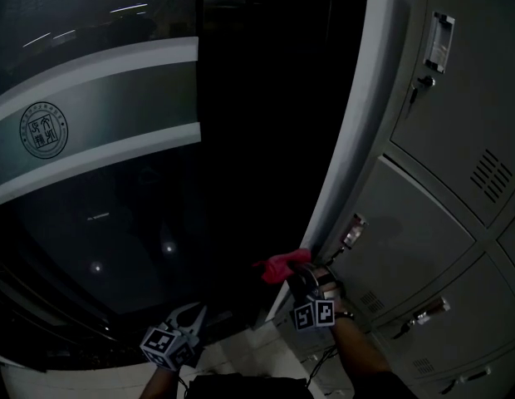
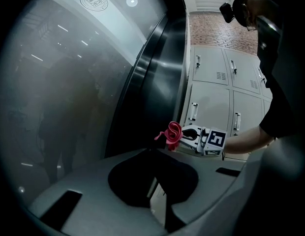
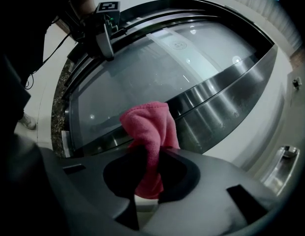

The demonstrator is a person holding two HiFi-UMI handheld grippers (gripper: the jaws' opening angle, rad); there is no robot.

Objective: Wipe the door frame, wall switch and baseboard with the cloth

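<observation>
While your right claw [image 3: 145, 149] is clamped on the pink cloth [image 3: 150, 127], the cloth bunches up past the jaw tips and sits low down, just beside the pale door frame [image 1: 357, 140]; contact cannot be confirmed. Your left claw [image 2: 149, 150] has its jaws together, nothing between them, facing the glass door [image 1: 91, 140]. Grey lockers [image 1: 440, 140] stand right of the frame.
</observation>
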